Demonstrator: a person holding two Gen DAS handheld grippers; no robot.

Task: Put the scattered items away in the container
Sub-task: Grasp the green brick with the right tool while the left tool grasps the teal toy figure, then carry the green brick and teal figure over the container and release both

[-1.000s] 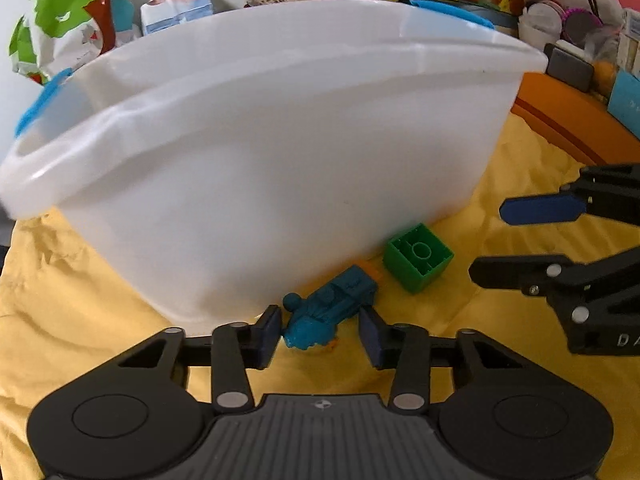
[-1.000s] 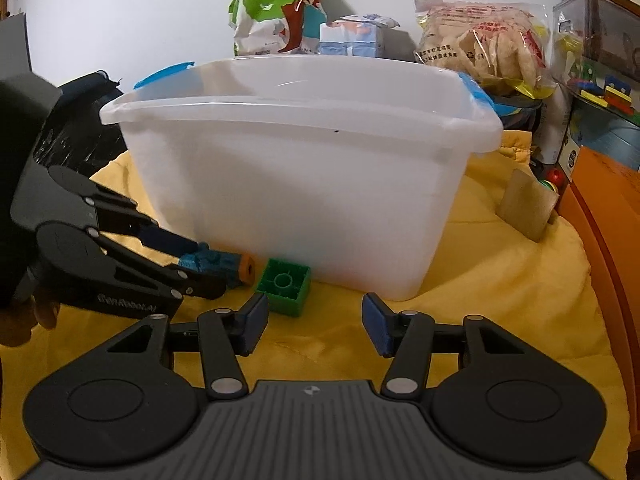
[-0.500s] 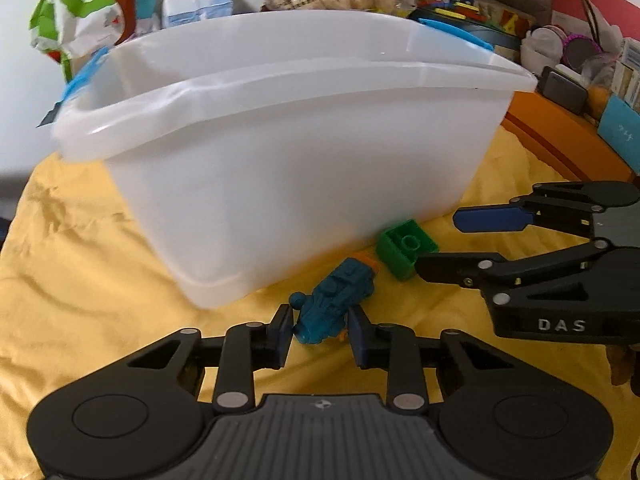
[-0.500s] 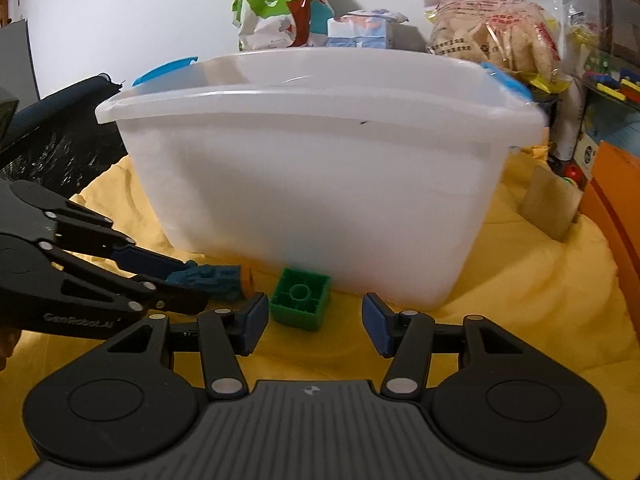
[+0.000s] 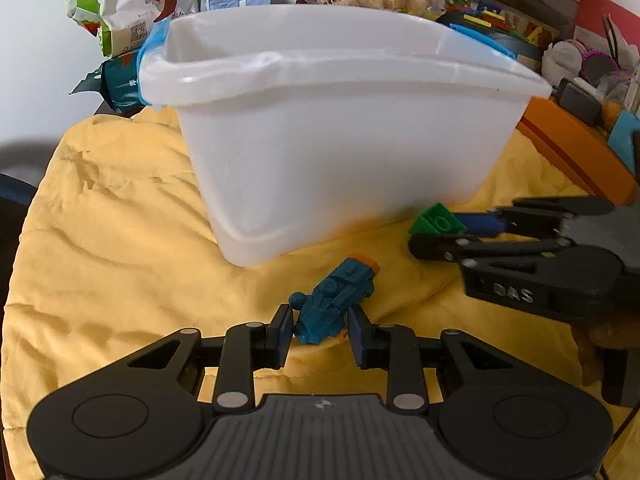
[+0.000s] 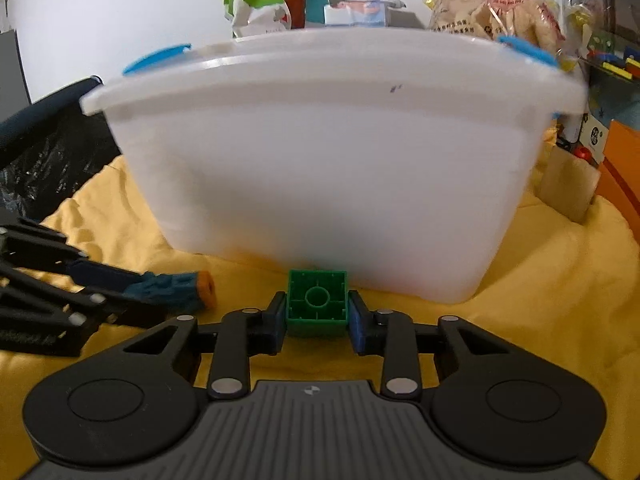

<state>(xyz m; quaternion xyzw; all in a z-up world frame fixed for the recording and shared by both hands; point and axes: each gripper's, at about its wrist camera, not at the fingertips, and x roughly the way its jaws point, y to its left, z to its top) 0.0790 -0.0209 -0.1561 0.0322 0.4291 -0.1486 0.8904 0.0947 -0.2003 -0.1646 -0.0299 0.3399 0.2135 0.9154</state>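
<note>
Left tool (image 5: 319,334) grips blue toy (image 5: 334,302); right tool (image 6: 317,320) clamps green brick (image 6: 317,303).

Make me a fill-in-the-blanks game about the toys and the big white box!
The right gripper has its jaws around the ____ block.
The left gripper has its jaws around the blue toy with the ____ tip.
The white box sits on a ____ cloth.

Missing words: green; orange; yellow
</note>
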